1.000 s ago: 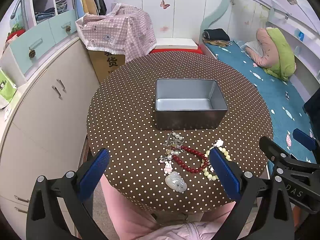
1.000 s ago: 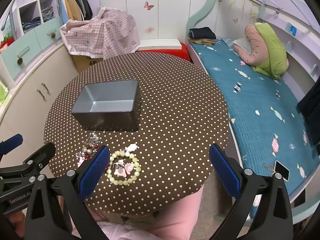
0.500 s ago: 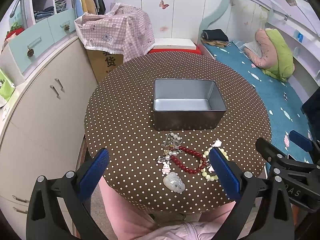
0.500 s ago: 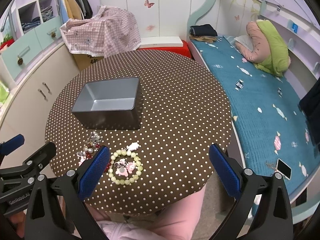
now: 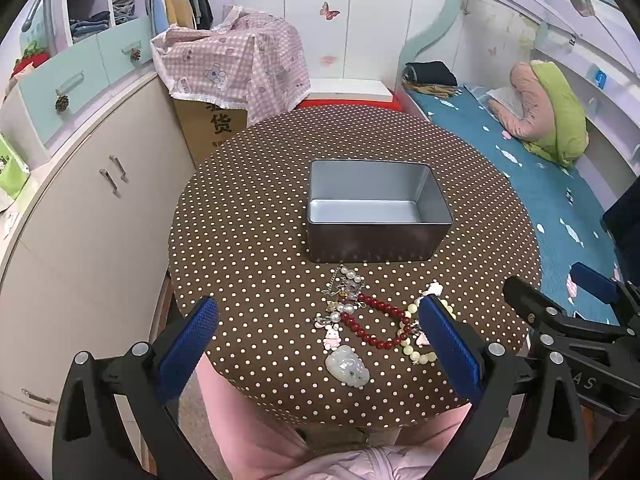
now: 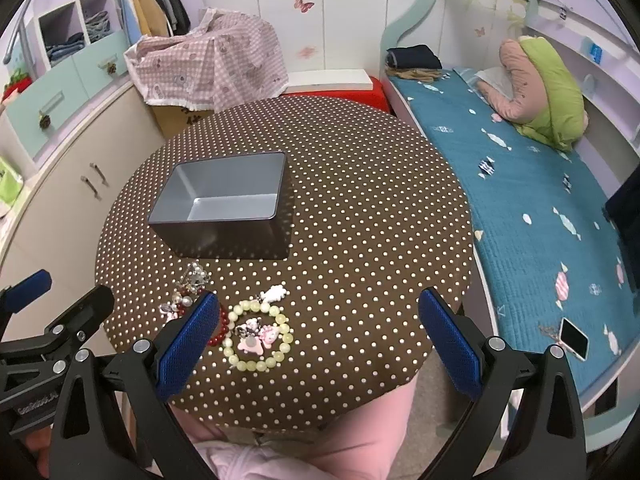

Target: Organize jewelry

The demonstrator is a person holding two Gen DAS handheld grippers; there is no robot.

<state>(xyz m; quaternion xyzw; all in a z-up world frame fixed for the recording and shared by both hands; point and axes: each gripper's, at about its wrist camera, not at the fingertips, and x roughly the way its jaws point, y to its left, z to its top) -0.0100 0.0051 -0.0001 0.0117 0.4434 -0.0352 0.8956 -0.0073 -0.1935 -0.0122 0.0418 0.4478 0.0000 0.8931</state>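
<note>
An empty grey metal tin (image 5: 378, 216) stands open on the round brown polka-dot table (image 5: 248, 240); it also shows in the right wrist view (image 6: 224, 208). Jewelry lies in front of it near the table's near edge: a red bead bracelet (image 5: 376, 326), a pale green bead bracelet (image 6: 258, 338) with pink charms, a silver pearl chain (image 5: 346, 284), and a white jade pendant (image 5: 347, 366). My left gripper (image 5: 320, 344) is open and empty, held above the near edge over the jewelry. My right gripper (image 6: 318, 340) is open and empty, to the right of the left one.
A bed with a teal blanket (image 6: 532, 200) runs along the right. Beige cabinets (image 5: 92, 208) stand to the left. A box under pink checked cloth (image 5: 236, 68) sits behind the table. A phone (image 6: 574, 338) lies on the bed edge. My pink-clothed lap (image 5: 256, 432) is below the table.
Both grippers have drawn back and lifted slightly, so the table and jewelry look a little smaller and farther. Both stay open. Nothing on the table has moved.
</note>
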